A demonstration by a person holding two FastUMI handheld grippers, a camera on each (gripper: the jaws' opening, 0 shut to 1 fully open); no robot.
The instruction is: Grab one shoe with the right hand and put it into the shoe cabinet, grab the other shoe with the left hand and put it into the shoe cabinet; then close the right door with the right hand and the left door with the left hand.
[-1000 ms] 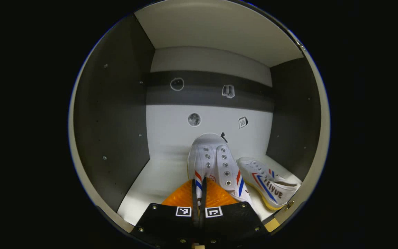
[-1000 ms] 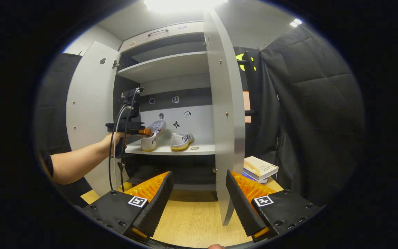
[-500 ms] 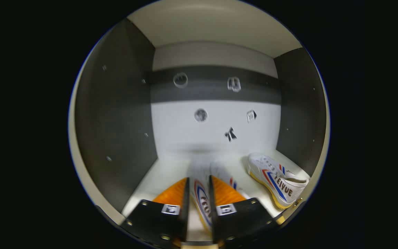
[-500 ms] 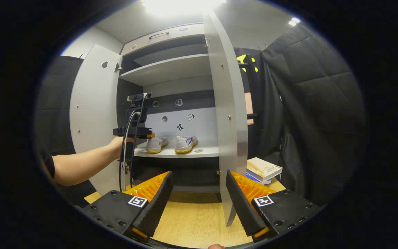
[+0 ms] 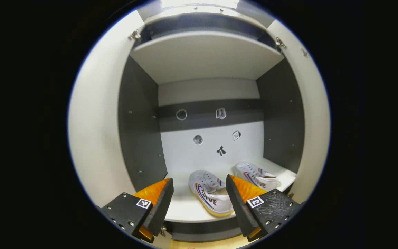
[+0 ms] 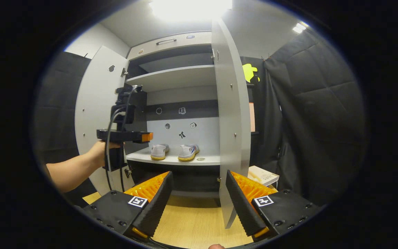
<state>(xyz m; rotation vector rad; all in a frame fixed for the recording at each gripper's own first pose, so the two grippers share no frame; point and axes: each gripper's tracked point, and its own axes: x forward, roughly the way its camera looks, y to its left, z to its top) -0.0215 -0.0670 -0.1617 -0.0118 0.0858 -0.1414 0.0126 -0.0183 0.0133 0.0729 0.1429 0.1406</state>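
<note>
Now the left tool has its fingers wide apart and holds nothing, just in front of the grey shoe cabinet, and the right tool is also spread and empty above the light wooden tabletop. Both white canvas shoes with red and blue stripes, one beside the other, stand on the cabinet's white shelf. The left door and the right door stand open.
</note>
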